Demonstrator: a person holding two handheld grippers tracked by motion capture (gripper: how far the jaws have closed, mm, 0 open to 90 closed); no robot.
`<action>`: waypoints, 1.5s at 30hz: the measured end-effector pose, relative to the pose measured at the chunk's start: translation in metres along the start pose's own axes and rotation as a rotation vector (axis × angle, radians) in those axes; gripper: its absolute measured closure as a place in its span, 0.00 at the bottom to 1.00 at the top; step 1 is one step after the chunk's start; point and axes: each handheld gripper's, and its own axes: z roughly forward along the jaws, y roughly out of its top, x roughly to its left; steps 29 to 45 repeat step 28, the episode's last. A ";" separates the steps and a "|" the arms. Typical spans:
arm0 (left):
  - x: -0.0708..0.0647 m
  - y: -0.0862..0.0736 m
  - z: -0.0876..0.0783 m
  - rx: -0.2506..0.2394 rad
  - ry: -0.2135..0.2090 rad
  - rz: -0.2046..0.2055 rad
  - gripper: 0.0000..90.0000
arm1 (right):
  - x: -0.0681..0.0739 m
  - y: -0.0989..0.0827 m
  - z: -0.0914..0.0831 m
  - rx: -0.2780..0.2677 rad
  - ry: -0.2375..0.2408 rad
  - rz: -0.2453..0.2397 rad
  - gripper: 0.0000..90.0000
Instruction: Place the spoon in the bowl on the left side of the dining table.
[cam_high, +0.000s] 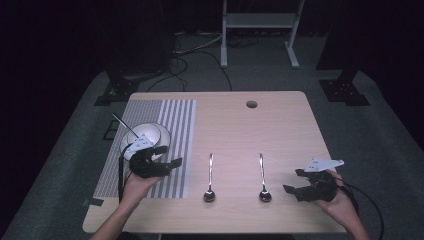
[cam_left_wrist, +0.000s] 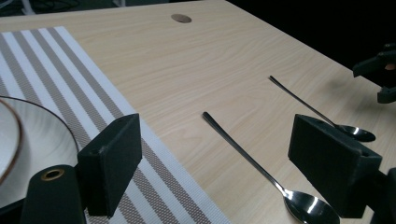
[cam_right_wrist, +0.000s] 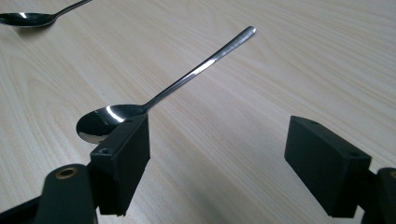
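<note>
Two metal spoons lie side by side on the wooden table (cam_high: 280, 125), bowls toward the person: the left spoon (cam_high: 210, 179) (cam_left_wrist: 261, 172) and the right spoon (cam_high: 262, 176) (cam_left_wrist: 317, 112) (cam_right_wrist: 187, 79). My left gripper (cam_high: 172, 165) (cam_left_wrist: 219, 158) is open over the striped placemat's (cam_high: 170, 130) right edge, beside white dishes (cam_high: 145, 137) (cam_left_wrist: 37, 140). Its jaws point at the left spoon. My right gripper (cam_high: 294, 181) (cam_right_wrist: 219, 158) is open and empty just right of the right spoon's bowl. In the right gripper view the left spoon (cam_right_wrist: 28, 17) shows at top left.
A thin dark stick (cam_high: 122, 124) leans out of the dishes to the upper left. A round cable hole (cam_high: 251, 104) (cam_left_wrist: 181, 18) sits near the table's far edge. Beyond the table, a white frame (cam_high: 260, 30) and cables rest on the floor.
</note>
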 end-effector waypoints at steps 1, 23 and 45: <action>-0.001 0.000 0.001 0.002 -0.002 0.001 0.18 | 0.000 0.000 0.000 0.001 0.000 -0.001 0.24; -0.035 -0.015 0.035 0.069 -0.064 0.035 0.18 | -0.001 0.000 0.002 0.004 0.002 0.005 0.22; -0.033 -0.015 0.034 0.056 -0.059 0.023 0.18 | -0.001 0.001 0.002 -0.004 0.008 0.006 0.21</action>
